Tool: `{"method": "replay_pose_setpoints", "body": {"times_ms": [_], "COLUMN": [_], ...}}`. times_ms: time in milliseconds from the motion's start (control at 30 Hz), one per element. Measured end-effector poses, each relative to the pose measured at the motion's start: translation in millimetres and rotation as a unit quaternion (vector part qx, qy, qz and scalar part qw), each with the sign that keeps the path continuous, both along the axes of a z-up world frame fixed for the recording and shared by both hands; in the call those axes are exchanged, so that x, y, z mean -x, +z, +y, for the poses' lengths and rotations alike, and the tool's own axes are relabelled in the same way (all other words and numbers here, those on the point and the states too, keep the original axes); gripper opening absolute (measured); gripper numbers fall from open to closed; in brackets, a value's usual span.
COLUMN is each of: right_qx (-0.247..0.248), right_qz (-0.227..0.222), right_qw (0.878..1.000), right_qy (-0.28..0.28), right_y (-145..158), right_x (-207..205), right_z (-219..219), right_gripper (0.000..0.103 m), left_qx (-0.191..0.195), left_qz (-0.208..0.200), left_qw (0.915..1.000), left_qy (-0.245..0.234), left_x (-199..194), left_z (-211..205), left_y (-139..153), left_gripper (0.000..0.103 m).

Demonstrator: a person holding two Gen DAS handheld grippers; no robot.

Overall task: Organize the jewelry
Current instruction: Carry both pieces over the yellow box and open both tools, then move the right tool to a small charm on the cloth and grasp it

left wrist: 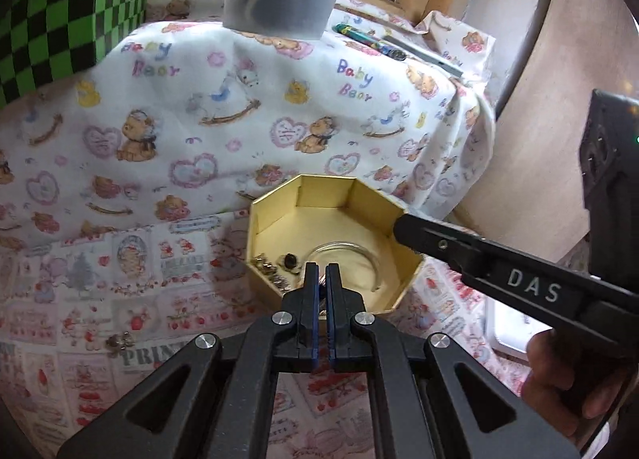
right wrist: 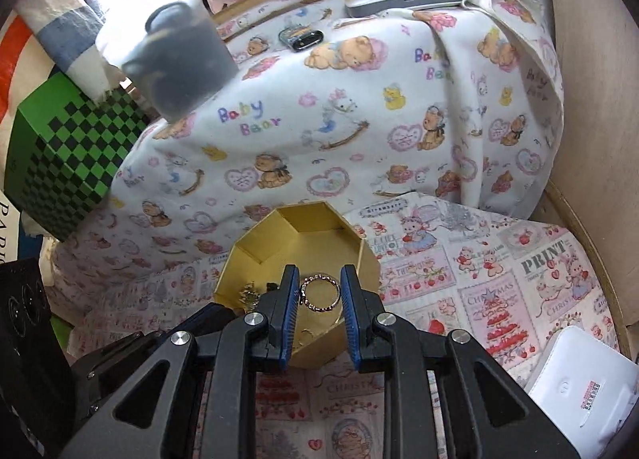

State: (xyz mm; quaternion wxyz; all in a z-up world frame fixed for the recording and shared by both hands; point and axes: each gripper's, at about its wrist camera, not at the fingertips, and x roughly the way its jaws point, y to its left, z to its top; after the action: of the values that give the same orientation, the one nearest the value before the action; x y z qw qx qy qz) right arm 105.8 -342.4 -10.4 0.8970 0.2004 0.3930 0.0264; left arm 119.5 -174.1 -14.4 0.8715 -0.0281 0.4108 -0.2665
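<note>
green-black checkered box (right wrist: 76, 155) at left | Baby Bear cloth (left wrist: 239, 131) draped behind | white device (right wrist: 583, 391) at right

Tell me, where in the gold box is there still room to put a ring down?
The far half of the gold box, up by its back walls, is bare. The near left corner is crowded with small jewelry pieces, and a clear bangle curves across the near middle. Outside, the Christmas-print cloth right of the box is free.

box (right wrist: 361, 259) top open | right gripper (left wrist: 403, 229) crosses its rim
</note>
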Motion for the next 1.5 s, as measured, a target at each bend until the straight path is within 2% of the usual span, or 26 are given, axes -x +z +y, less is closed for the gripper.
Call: {"method": "replay_pose_setpoints", "body": {"times_ms": [267,500,733,967,1133,1300,1367,1400,1467,1500], "right_qx": [-0.001,0.009,0.033,0.066,0.081,0.087,0.093,0.097,0.109,0.113], "right_qz": [-0.011,-0.010,-0.038,-0.058,-0.059,-0.061,-0.067,-0.070,-0.073,-0.075], "right_qw": [1.000,1.000,0.999,0.996,0.995,0.994,0.993,0.992,0.991,0.990], "right_qy": [-0.009,-0.006,0.007,0.023,0.023,0.030,0.032,0.031,0.032,0.033], "right_y": [3,2,9,9,6,3,3,3,3,3], "right_x": [3,1,7,9,10,12,14,14,15,16], "right_z": [-3,3,17,37,43,51,54,56,60,61], "right_gripper": [0.023,0.023,0.023,0.023,0.023,0.023,0.028,0.034,0.035,0.035], "left_qx": [-0.025,-0.054,-0.063,-0.067,-0.058,-0.075,-0.072,-0.071,-0.070,-0.071], "left_qz": [-0.036,-0.088,-0.127,-0.139,-0.134,-0.137,-0.136,-0.134,-0.133,-0.133], "left_qw": [0.9990,0.9934,0.9848,0.9807,0.9804,0.9756,0.9751,0.9749,0.9744,0.9740], "left_qy": [0.004,0.052,0.100,0.121,0.132,0.154,0.160,0.162,0.167,0.169], "left_x": [12,36,57,61,64,62,60,59,58,57], "left_z": [13,52,96,115,127,135,138,140,143,144], "left_y": [14,34,44,39,32,26,25,24,23,22], "left_gripper": [0.003,0.007,0.010,0.010,0.018,0.019,0.023,0.025,0.027,0.032]}}
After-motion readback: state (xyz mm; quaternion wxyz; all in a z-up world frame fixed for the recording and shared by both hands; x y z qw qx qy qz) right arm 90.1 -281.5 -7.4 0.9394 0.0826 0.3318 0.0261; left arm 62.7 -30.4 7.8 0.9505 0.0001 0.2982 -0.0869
